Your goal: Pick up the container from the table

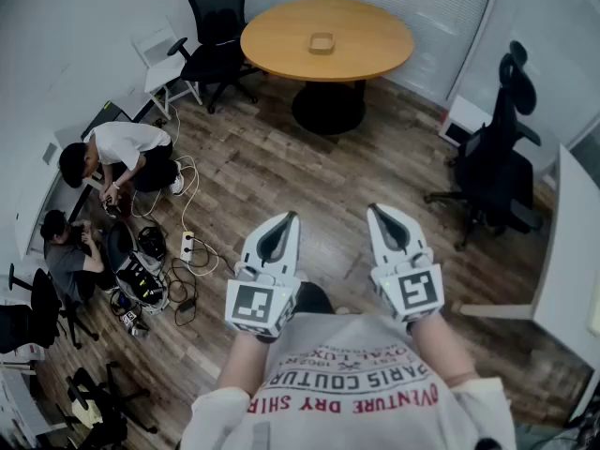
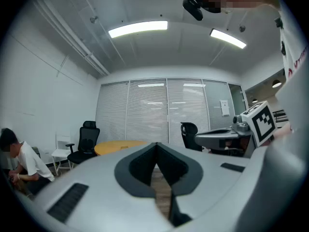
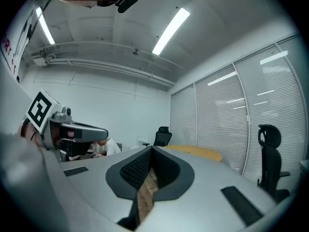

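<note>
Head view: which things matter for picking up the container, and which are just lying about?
Job: container, round table, left gripper, right gripper (both shut, empty).
Lying about: black office chairs, white chair, power strip, cables, two people on the floor.

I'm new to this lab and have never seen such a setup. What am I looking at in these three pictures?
There is no robot here: a person holds a gripper in each hand, the left gripper and the right gripper. The head view comes from a camera on the person's head, looking steeply down. The other two views come from cameras that ride on each gripper and look along its jaws. Both pairs of jaws are together and hold nothing. Across the room stands a round table with one small container on it, far from both grippers.
</note>
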Demonstrator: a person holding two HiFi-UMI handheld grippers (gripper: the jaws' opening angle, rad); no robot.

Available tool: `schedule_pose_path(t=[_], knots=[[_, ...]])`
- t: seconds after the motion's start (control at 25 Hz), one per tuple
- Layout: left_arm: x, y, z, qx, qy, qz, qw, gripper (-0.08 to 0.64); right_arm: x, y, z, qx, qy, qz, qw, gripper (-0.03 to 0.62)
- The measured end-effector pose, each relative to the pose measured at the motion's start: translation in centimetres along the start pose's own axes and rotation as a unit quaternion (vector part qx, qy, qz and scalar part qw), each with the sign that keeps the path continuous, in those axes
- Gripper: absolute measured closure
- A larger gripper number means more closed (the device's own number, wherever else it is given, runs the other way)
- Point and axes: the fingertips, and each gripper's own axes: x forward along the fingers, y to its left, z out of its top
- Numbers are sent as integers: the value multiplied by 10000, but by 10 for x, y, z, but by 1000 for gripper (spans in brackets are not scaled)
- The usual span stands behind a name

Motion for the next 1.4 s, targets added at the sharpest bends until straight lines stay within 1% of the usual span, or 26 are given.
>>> schedule_pose_path(t=[0.28,0.4,0.52,0.64,0.8,0.92,1.0,1.08,1.24,1.4], knots=[[2,-3,-3,-46,19,10,10000,558,-5,-8,-1,-2,12,-64,10000,592],[2,-3,-2,-38,11,23,10000,560,-6,-10,2,18,-54,-97,9999,592],[4,-3,-3,71,61,4,10000,558,-6,-12,3,204,-139,-98,9996,592],[5,-1,-3,67,125,74,9999,558,-7,-10,3,395,-188,2,9990,592],[10,-7,-8,61,143,58,9999,558,-7,-15,-6,376,-22,58,9993,592],[16,-6,-13,-28,168,54,9998,560,2,-27,-20,488,217,-85,9985,592],[22,1,-17,-26,214,55,9998,558,14,-34,-26,477,332,-149,9982,592],[31,13,-20,-31,243,73,9997,558,31,-37,-29,473,329,-122,9983,592],[62,53,-27,-136,302,69,9994,558,74,-39,-39,534,348,-67,9979,592],[102,93,-26,-284,302,-31,9991,558,125,-53,-44,498,525,-190,9972,592]])
